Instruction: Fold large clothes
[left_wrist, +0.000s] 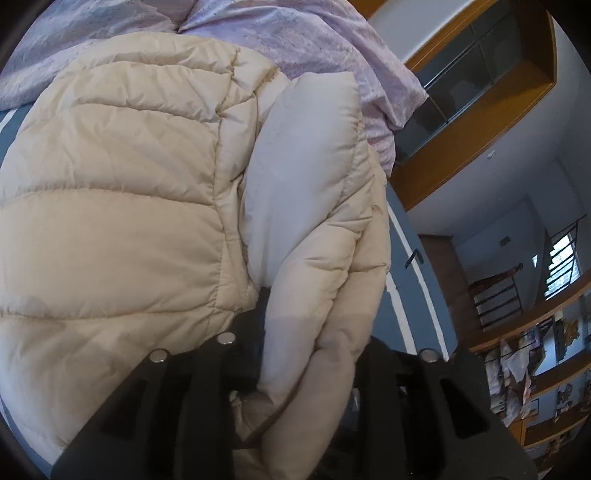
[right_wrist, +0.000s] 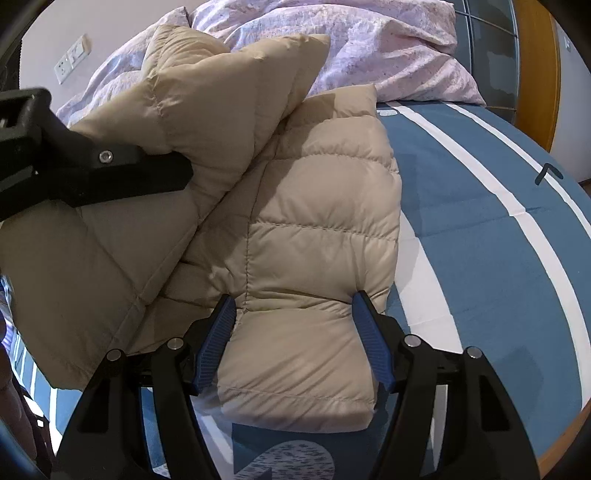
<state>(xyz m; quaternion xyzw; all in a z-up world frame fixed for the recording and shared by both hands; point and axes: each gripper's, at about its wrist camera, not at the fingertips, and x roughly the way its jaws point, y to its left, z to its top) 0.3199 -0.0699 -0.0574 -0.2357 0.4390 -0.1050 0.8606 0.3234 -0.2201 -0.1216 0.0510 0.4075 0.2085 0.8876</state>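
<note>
Jacket: your cream puffer jacket (right_wrist: 314, 229) lies on the blue-and-white striped bedsheet (right_wrist: 480, 221), part of it lifted off the bed on the left.
Right tongs: your right gripper (right_wrist: 293, 343) is clenched on the near hem of the jacket, its blue pads (right_wrist: 218, 339) pressing in from both sides of a thick padded fold.
Left tongs: your left gripper (left_wrist: 295, 354) has a bunched sleeve or edge of the jacket running between its fingers; the fabric hides the pads, so you cannot tell whether they press on it or have let go.
From the right wrist view: the left gripper reaches in from the left, up against the raised flap.
Far side: a rumpled lilac duvet (right_wrist: 351, 48) is heaped just behind the jacket, touching its far edge.
Surroundings: a wooden-framed glass cabinet (left_wrist: 480, 92) and wooden shelves (left_wrist: 535, 387) stand to the right of the bed; a wall socket panel (right_wrist: 72, 61) sits far left.
</note>
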